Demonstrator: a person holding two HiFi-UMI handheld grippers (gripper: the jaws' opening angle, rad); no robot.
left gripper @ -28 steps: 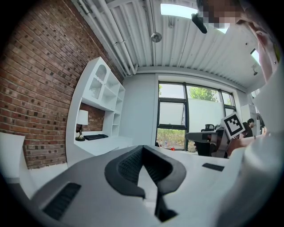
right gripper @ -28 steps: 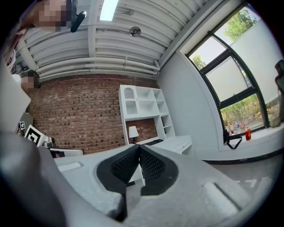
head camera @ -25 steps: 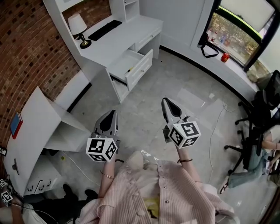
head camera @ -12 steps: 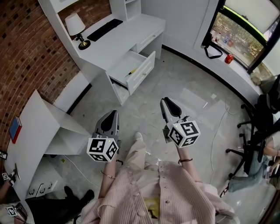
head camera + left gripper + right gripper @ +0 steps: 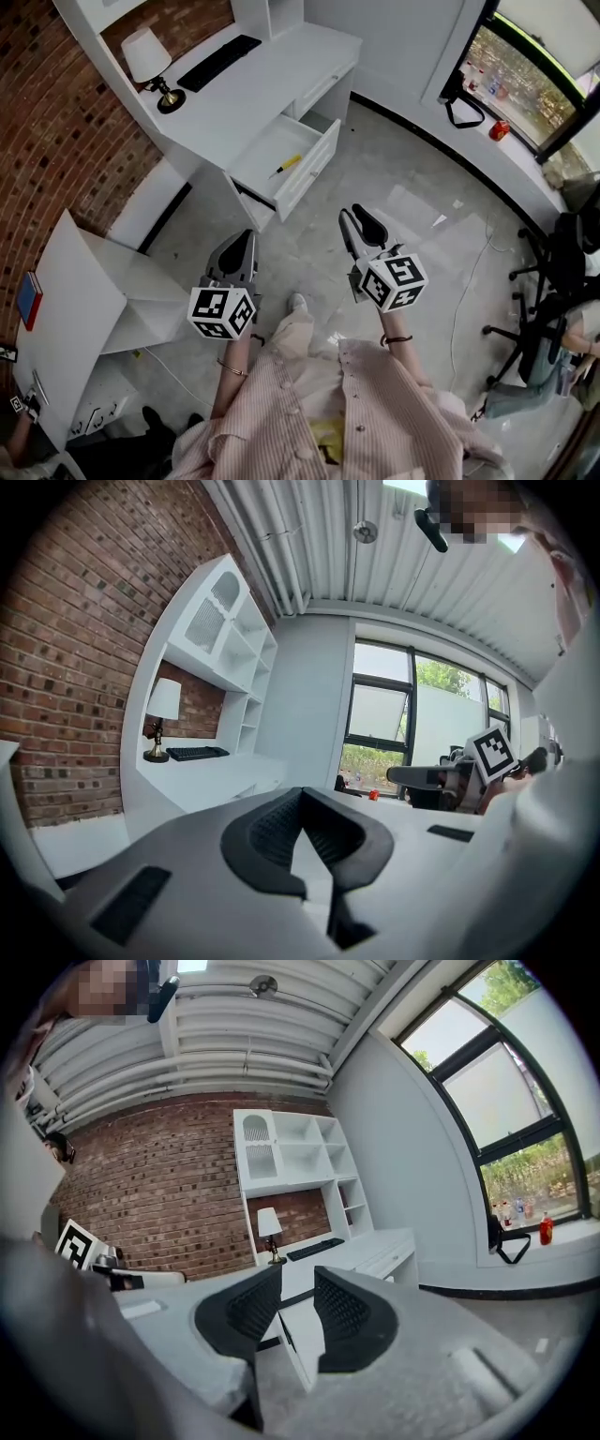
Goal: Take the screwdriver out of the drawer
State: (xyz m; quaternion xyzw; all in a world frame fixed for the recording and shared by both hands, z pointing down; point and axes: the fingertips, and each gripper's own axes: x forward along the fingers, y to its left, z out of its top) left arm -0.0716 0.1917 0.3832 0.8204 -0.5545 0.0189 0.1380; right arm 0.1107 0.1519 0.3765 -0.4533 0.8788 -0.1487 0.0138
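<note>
The step in hand looks like the walk-up: the person stands on the pale grey marble floor (image 5: pixel 403 187), facing the long white surface (image 5: pixel 272 84) that runs along the red brick wall (image 5: pixel 56 122). Below that surface the shallow white drawer (image 5: pixel 314 169) stands pulled out, so nothing needs opening first.

To do this well, I'd say get close enough to come down into the drawer from above, not reach in level over its front panel. Line one claw up along the length of the tool and spread it well before it goes down. Keep the other claw out of the way, or use it to steady the drawer front.

The right claw (image 5: pixel 354 217) seems the one getting ready. Its dark ribbed jaws are opening, with a clear gap and nothing held; in the right gripper view only the drawer's front shows through that gap. The left claw (image 5: pixel 246 239) is clenched, tips touching, with nothing between them.

The small yellow-handled screwdriver (image 5: pixel 287 165) lies flat on the drawer's bare bottom, slanted, near the middle. It sits well apart from both claws, ahead of them and lower. From the head view it is roughly between the two claws' lines of aim, a little nearer the left claw's.
</note>
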